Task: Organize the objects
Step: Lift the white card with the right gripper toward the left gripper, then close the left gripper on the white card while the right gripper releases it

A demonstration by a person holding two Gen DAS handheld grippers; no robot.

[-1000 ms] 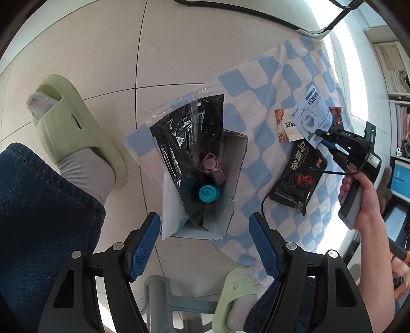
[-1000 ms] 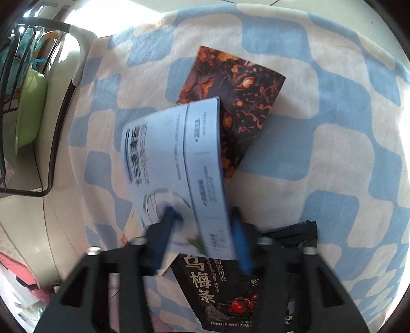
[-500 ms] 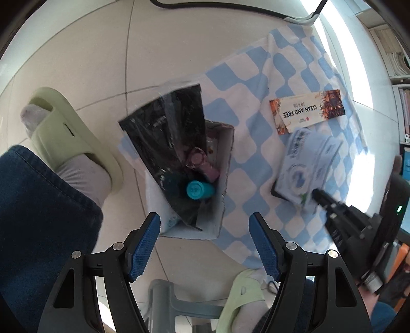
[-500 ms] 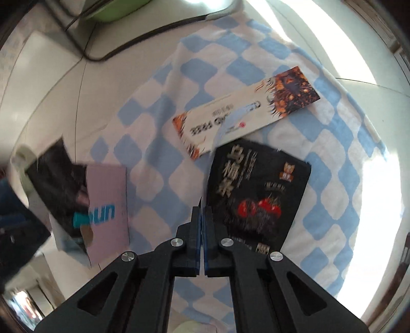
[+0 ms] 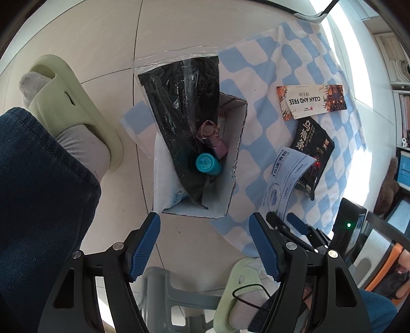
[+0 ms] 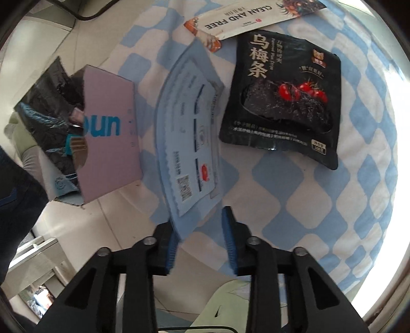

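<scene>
An open cardboard box (image 5: pixel 230 164) (image 6: pixel 110 133) sits at the edge of a blue-and-white checkered cloth (image 5: pixel 258 76). It holds a black bag in clear plastic (image 5: pixel 184 107), a pink bottle (image 5: pixel 211 138) and a teal-capped bottle (image 5: pixel 206 164). My left gripper (image 5: pixel 205 230) hangs open and empty above the box's near end. My right gripper (image 6: pixel 200 230) (image 5: pixel 284 220) is open; a light blue packet (image 6: pixel 189 143) (image 5: pixel 284 176) lies between its fingers, against the left one, on the cloth right of the box. A black snack pouch (image 6: pixel 284 94) (image 5: pixel 312 148) lies beyond it.
A "CLEAN AND FREE" card (image 5: pixel 312 101) (image 6: pixel 246 18) lies at the cloth's far side. The person's feet in green slippers (image 5: pixel 74 107) stand left of the box and near the cloth's front edge (image 5: pixel 235 289). A grey stool frame (image 5: pixel 164 289) is below. Tiled floor surrounds the cloth.
The right gripper lifted the blue packet off the card and carried it toward the box. Its jaws, shut half a second ago, now stand open with the packet loose between them.
</scene>
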